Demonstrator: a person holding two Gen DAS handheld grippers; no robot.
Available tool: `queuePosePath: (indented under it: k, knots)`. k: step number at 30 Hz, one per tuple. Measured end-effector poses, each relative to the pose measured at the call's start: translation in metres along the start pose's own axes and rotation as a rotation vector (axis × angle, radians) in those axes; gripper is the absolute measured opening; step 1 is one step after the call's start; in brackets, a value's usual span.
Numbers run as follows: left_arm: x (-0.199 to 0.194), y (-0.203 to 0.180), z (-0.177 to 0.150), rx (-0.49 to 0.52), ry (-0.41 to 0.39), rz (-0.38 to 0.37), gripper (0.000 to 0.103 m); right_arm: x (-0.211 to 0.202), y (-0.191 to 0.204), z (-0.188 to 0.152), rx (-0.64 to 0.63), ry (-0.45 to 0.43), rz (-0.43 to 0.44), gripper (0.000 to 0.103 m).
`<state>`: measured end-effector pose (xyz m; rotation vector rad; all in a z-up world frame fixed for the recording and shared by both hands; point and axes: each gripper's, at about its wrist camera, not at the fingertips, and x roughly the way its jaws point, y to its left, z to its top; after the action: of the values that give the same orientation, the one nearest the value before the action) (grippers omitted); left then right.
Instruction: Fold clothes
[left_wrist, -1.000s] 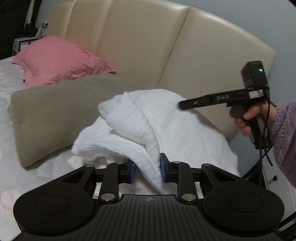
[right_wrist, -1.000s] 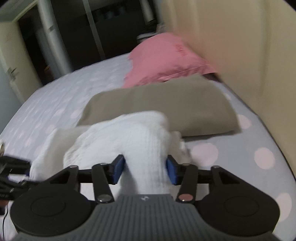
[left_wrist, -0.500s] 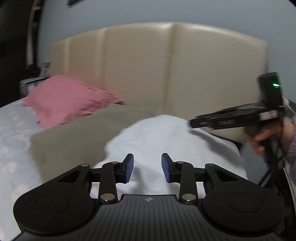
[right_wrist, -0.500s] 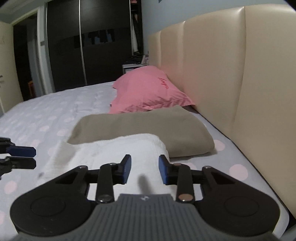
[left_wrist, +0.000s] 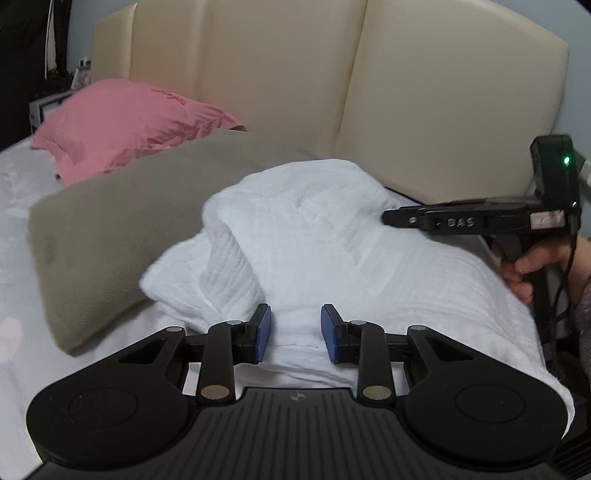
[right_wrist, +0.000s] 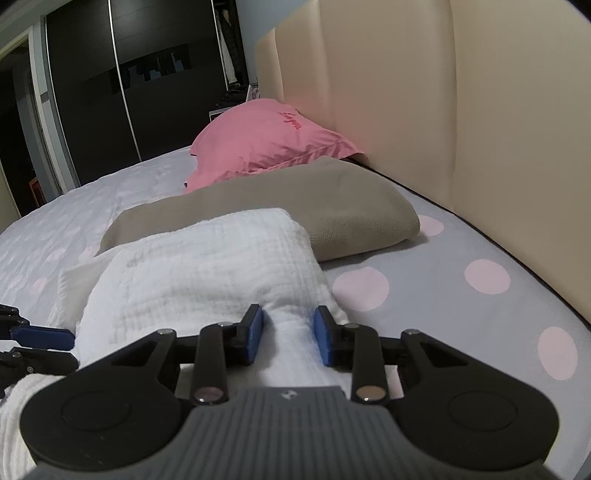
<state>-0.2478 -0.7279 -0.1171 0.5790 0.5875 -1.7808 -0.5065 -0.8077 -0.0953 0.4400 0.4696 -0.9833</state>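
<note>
Grippers parted: left gripper (left_wrist: 295, 332), right gripper (right_wrist: 287, 338) straddle white garment (left_wrist: 325, 236), unclamped.

Bedroom: bed (right_wrist: 424, 258), headboard (left_wrist: 295, 92), pillows (right_wrist: 266, 147)

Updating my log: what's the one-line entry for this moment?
left gripper: open | right gripper: open | white garment: bunched on bed | fold: unfinished

Pink pillow (left_wrist: 122, 122), taupe pillow (left_wrist: 122, 221) side by side against cream headboard (left_wrist: 424, 99).
</note>
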Motion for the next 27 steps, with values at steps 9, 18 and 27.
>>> queuePosePath:
  k: [9,18,27]
  knots:
    - [-0.052,0.005,-0.014,-0.015,-0.015,0.101,0.044,-0.069,0.010,-0.006,-0.029,-0.027,-0.050,0.046]
    - [-0.100,-0.038,-0.026,0.034,-0.029,-0.031,0.049,-0.134,0.079,-0.060,-0.036,-0.023,-0.065,0.057]
    - [-0.141,-0.052,-0.038,0.069,-0.046,0.005,0.063,-0.127,0.113,-0.115,0.036,0.083,-0.151,0.058]
